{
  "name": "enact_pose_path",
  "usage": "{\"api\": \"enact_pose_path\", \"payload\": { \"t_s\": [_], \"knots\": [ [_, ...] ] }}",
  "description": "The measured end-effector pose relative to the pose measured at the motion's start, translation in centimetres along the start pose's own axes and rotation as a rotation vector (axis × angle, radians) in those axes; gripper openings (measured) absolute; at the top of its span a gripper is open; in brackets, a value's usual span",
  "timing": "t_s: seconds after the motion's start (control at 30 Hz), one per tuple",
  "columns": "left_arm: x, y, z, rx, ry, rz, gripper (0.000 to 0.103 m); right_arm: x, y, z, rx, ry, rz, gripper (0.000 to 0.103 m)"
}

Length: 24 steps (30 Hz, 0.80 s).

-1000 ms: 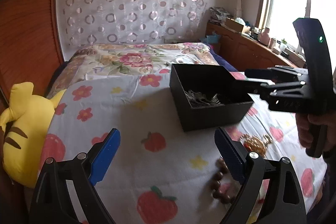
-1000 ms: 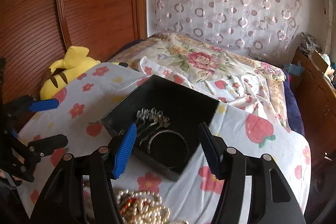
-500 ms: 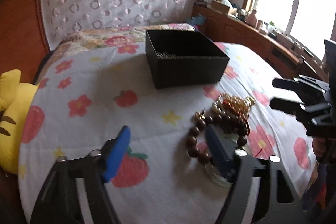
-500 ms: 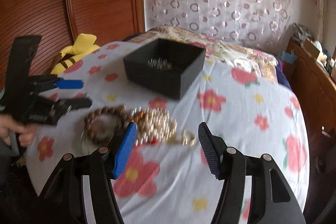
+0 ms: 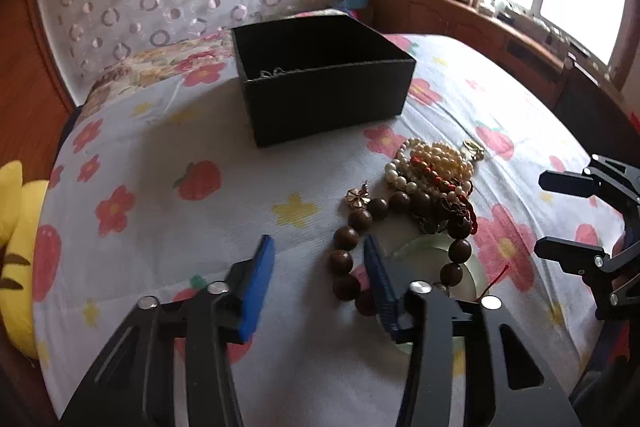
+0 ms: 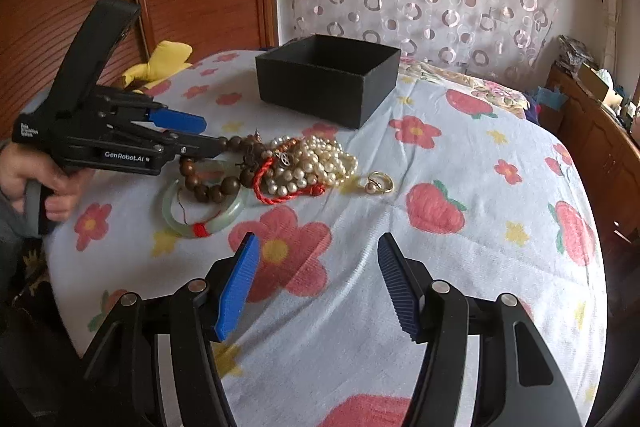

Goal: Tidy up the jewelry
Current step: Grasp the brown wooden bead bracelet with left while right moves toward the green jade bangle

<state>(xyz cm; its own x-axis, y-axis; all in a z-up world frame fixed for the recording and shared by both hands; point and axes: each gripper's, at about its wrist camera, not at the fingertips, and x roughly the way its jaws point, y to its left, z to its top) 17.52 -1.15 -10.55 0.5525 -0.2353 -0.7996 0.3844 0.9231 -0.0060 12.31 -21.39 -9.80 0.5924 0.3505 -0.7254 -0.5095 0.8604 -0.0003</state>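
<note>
Both grippers, left (image 5: 318,269) and right (image 6: 318,281), hung released, silver pieces already lay in the black box (image 6: 328,83) at twelve o'clock, while wooden beads (image 6: 216,183), pearls (image 6: 320,163), jade bangle (image 6: 200,217) and ring (image 6: 380,183) waited outside.

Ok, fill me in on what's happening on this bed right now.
A person is sorting jewelry with a handheld gripper in each hand. The left gripper is open, down at the brown wooden bead bracelet, which lies across a pale green jade bangle. The right gripper is open and holds nothing, over the flowered bedsheet. A heap of white pearl strands and a small gold ring lie outside the open black box.
</note>
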Motion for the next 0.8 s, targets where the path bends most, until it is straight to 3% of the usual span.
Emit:
{"api": "enact_pose_path", "payload": {
  "t_s": [0.27, 0.3, 0.33, 0.4, 0.5, 0.8],
  "knots": [
    [1.1, -0.3, 1.3, 0.048, 0.033, -0.007, 0.034, 0.3, -0.3, -0.2, 0.024, -0.001, 0.011, 0.064],
    [1.1, -0.4, 1.3, 0.054, 0.029, -0.01, 0.032, 0.3, -0.4, -0.2, 0.027, -0.002, 0.011, 0.064],
    [1.0, -0.4, 1.2, 0.061, 0.023, -0.021, 0.021, 0.3, -0.4, -0.2, 0.026, -0.002, 0.01, 0.064],
    [0.8, -0.6, 0.8, 0.078, 0.013, -0.037, 0.013, 0.3, -0.3, -0.2, 0.023, -0.001, 0.002, 0.064],
    [0.2, -1.0, 0.2, 0.078, 0.006, -0.039, 0.012, 0.3, -0.3, -0.2, 0.026, -0.005, -0.007, 0.064],
    [-5.7, -1.3, -0.9, -0.037, -0.195, -0.045, 0.012, 0.2, -0.4, -0.2, 0.029, -0.015, -0.013, 0.064]
  ]
}}
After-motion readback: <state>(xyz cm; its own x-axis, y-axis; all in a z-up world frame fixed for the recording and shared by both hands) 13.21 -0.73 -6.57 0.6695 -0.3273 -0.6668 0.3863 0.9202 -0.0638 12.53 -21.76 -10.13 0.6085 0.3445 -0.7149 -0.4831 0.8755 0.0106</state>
